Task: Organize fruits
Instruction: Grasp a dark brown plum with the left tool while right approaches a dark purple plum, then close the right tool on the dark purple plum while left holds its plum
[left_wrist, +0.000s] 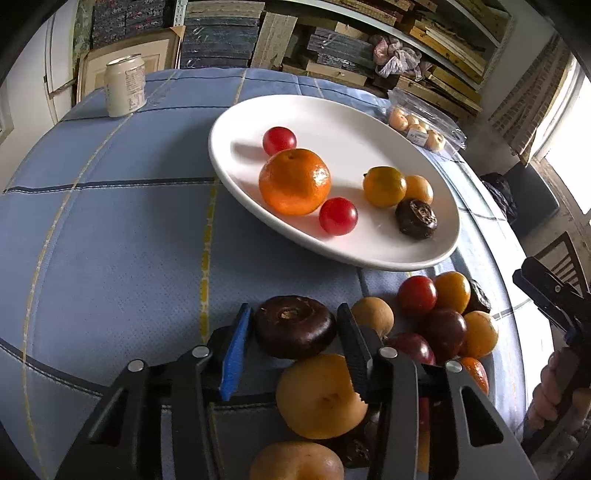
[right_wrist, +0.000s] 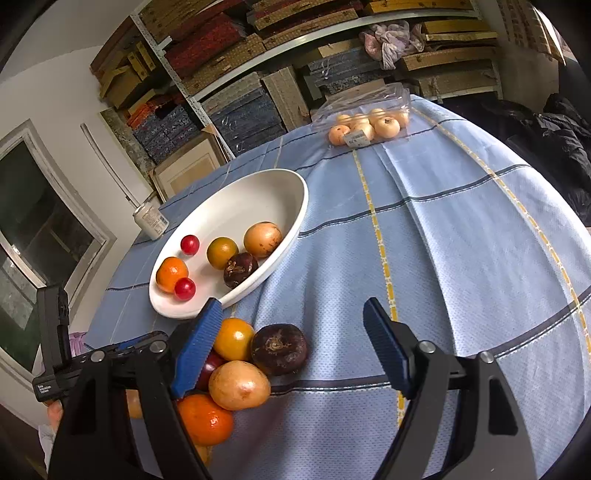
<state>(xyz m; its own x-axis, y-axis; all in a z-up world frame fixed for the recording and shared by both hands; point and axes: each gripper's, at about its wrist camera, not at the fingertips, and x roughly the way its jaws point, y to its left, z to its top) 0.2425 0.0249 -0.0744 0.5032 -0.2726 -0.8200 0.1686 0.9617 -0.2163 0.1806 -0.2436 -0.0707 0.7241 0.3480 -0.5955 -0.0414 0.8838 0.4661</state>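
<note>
My left gripper (left_wrist: 294, 306) is shut on a dark brown round fruit (left_wrist: 294, 326) lying on the blue cloth, one pad on each side of it. To its right is a pile of loose fruit (left_wrist: 439, 317): tan, red, orange and dark ones. A large tan fruit (left_wrist: 317, 395) sits just under the right finger. The white oval plate (left_wrist: 240, 122) beyond holds a tangerine (left_wrist: 294, 181), two cherry tomatoes, two small yellow-orange fruits and a dark one. My right gripper (right_wrist: 292, 304) is open above the cloth, its left finger beside the pile (right_wrist: 238, 384).
A pale drink can (left_wrist: 125, 85) stands at the table's far left. At the far edge is a clear plastic box of pale round fruit (right_wrist: 369, 125). Shelves of stacked boards rise behind the table. A hand (left_wrist: 550, 391) holds the other gripper at the right.
</note>
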